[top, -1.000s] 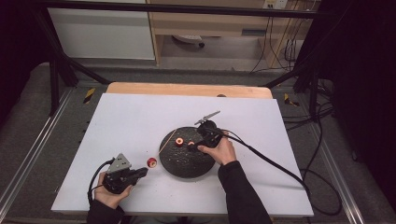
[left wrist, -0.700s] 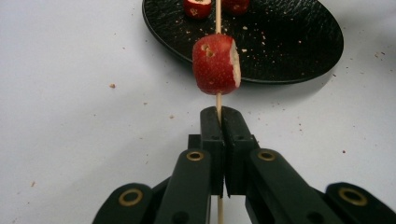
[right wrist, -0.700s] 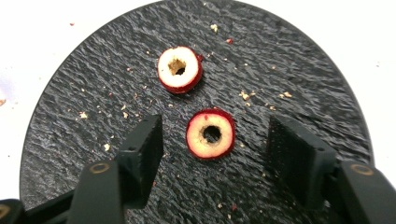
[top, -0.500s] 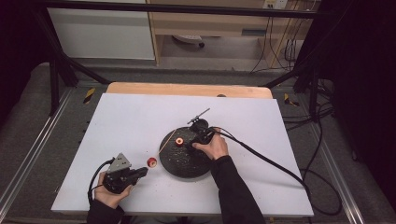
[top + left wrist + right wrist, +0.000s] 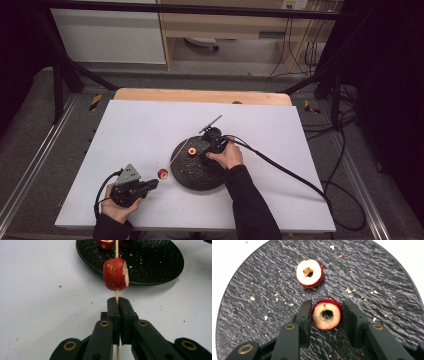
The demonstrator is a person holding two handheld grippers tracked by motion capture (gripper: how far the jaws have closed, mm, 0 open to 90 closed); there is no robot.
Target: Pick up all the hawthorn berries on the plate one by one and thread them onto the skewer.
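Observation:
A black round plate (image 5: 197,175) lies in the middle of the white table. My left gripper (image 5: 154,183) (image 5: 117,300) rests near the front left, shut on a thin wooden skewer (image 5: 116,293). A red fruit piece (image 5: 162,173) (image 5: 115,274) is threaded on it, and the skewer's tip reaches over the plate's rim. My right gripper (image 5: 206,157) (image 5: 326,307) is down on the plate (image 5: 374,277). Its jaws have just been closing and now press both sides of a cored red fruit piece (image 5: 327,314). A second cored piece (image 5: 191,151) (image 5: 309,273) lies just beyond it.
Crumbs are scattered over the plate and on the table around it. The right gripper's cable (image 5: 285,170) runs off across the table's right half. A wooden strip (image 5: 200,96) edges the back of the table, and metal rails (image 5: 45,160) flank it.
My right hand has shifted a little to the left and lower over the plate. The left hand, skewer and threaded fruit have stayed where they were.

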